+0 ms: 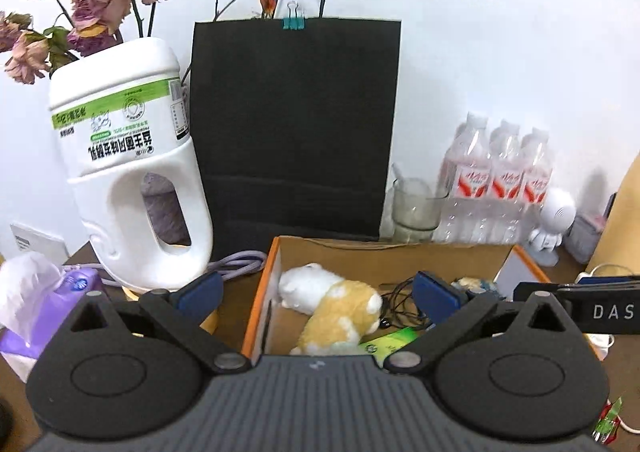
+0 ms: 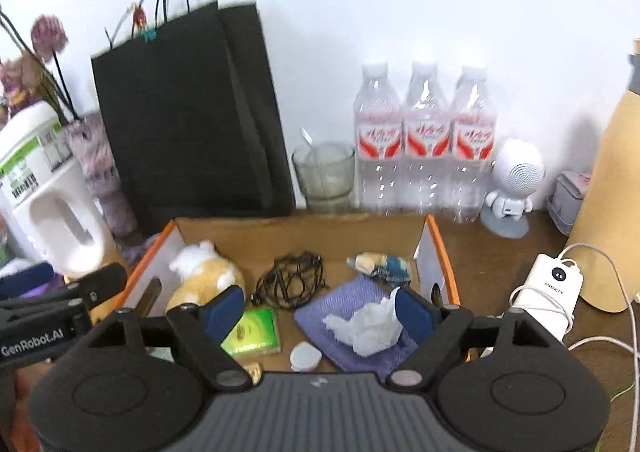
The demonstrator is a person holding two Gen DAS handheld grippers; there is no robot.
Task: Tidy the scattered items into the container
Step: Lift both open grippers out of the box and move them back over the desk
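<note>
An open cardboard box with orange edges (image 2: 444, 252) (image 1: 256, 308) sits on the desk. Inside lie a white-and-tan plush toy (image 2: 204, 272) (image 1: 336, 308), a tangled black cable (image 2: 292, 280), a green packet (image 2: 252, 332), a blue cloth (image 2: 352, 316) with a crumpled white tissue (image 2: 368, 326) on it, a small blue-white toy (image 2: 380, 264) and a white round lid (image 2: 306, 356). My right gripper (image 2: 320, 312) is open and empty above the box, its right pad beside the tissue. My left gripper (image 1: 316, 292) is open and empty over the box's left wall.
Behind the box stand a black paper bag (image 2: 188, 123), a white jug with dried roses (image 1: 128, 171), a glass cup (image 2: 324, 175), three water bottles (image 2: 424, 143) and a white robot figure (image 2: 516, 179). A white power bank with cable (image 2: 552, 292) lies right; a tissue pack (image 1: 36, 304) lies left.
</note>
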